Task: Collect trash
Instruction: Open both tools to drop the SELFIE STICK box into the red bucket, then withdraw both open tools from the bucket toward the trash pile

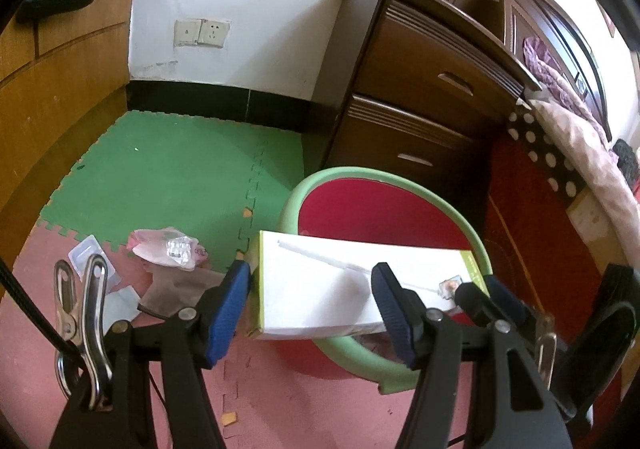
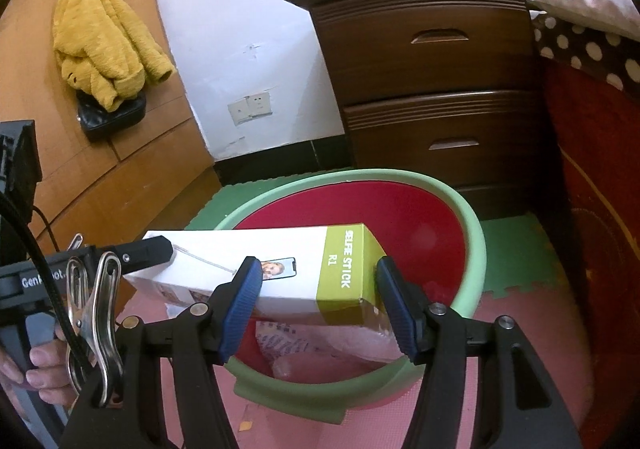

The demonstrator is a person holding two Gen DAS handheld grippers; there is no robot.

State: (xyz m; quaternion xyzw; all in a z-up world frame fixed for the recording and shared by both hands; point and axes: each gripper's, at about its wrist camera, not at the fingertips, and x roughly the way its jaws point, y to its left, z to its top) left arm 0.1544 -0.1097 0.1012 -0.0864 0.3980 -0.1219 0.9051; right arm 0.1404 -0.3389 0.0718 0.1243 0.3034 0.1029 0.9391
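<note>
Both grippers flank a white and green selfie stick box [image 2: 280,273] lying across the rim of a red bin [image 2: 472,241]. Left gripper [image 1: 310,297] clamps the white end; right gripper [image 2: 318,289] pinches the green end. Crumpled plastic wrappers [image 1: 168,251] lie on the foam floor mat [image 1: 168,165] left of the bin. Behind the bin stands a dark nightstand [image 2: 432,61], the bed [image 2: 592,121] just right.

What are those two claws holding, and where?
The box, above the basin: left gripper at its white end, right gripper at its green end. Whether they grip it cannot be told.
</note>
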